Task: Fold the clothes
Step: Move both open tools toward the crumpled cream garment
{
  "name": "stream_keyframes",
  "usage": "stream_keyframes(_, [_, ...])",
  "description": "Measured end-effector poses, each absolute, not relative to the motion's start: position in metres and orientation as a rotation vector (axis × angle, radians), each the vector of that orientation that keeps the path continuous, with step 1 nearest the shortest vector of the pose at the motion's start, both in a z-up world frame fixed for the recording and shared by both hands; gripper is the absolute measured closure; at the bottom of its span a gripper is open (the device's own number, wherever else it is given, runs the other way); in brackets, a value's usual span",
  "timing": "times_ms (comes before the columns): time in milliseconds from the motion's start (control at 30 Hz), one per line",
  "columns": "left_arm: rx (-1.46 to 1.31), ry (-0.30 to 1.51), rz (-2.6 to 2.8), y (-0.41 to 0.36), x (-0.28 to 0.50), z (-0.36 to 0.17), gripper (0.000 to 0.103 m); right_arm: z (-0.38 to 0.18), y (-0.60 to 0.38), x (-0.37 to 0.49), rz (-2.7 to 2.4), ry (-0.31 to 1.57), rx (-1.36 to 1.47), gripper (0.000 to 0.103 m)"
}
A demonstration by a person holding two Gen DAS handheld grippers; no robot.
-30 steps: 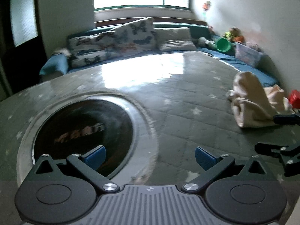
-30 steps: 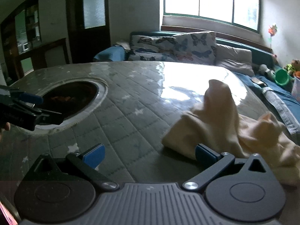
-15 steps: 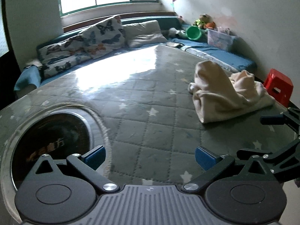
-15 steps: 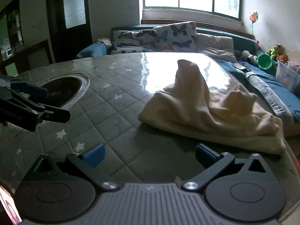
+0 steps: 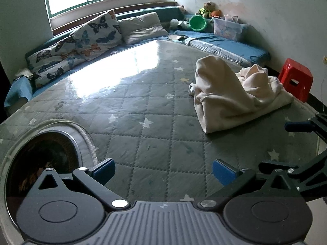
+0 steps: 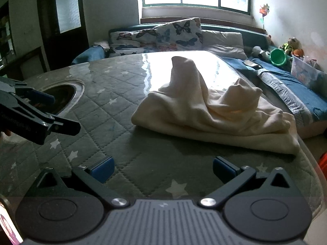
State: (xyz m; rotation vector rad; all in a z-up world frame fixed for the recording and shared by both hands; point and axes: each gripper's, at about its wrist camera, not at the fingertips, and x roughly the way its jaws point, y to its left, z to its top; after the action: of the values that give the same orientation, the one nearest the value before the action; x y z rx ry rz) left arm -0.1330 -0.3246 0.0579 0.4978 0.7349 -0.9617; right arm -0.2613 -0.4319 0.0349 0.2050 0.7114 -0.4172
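Note:
A cream garment (image 5: 231, 96) lies crumpled in a heap on the grey quilted star-patterned table cover (image 5: 143, 110), with one part sticking up in a peak. In the right wrist view the cream garment (image 6: 214, 108) is just ahead of my right gripper (image 6: 163, 168), which is open and empty. My left gripper (image 5: 163, 170) is open too, with nothing between its fingers, and the garment lies ahead of it to the right. The right gripper (image 5: 294, 145) shows at the right edge of the left wrist view. The left gripper (image 6: 51, 112) shows at the left edge of the right wrist view.
A round dark opening (image 5: 40, 167) with a pale rim is set in the table at the left. Beyond the table runs a blue bench (image 5: 224, 45) with butterfly cushions (image 5: 96, 34), a green bucket (image 5: 197, 22), toys and a clear box (image 5: 226, 28). A red stool (image 5: 296, 79) stands at the right.
Both grippers have swung right and closer to the garment, which now sits nearer the middle of each view. The garment itself has not moved. Both stay open.

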Motion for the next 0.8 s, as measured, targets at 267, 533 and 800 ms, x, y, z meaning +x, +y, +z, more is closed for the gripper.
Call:
stream_keyframes(267, [0.533,0.735,-0.982,-0.341,-0.134,0.057,0.0,0.033,-0.437,-0.26,-0.427,0.714,0.216,0.0])
stream_keyframes(533, [0.57,0.735,-1.002,-0.359,-0.133,0.053,0.0,0.033,-0.449,-0.261,-0.451,0.71,0.23,0.0])
stream_keyframes(800, [0.581,0.739,-1.017,-0.377,-0.128,0.055,0.0,0.037,-0.466,-0.262,-0.476,0.695,0.242,0.0])
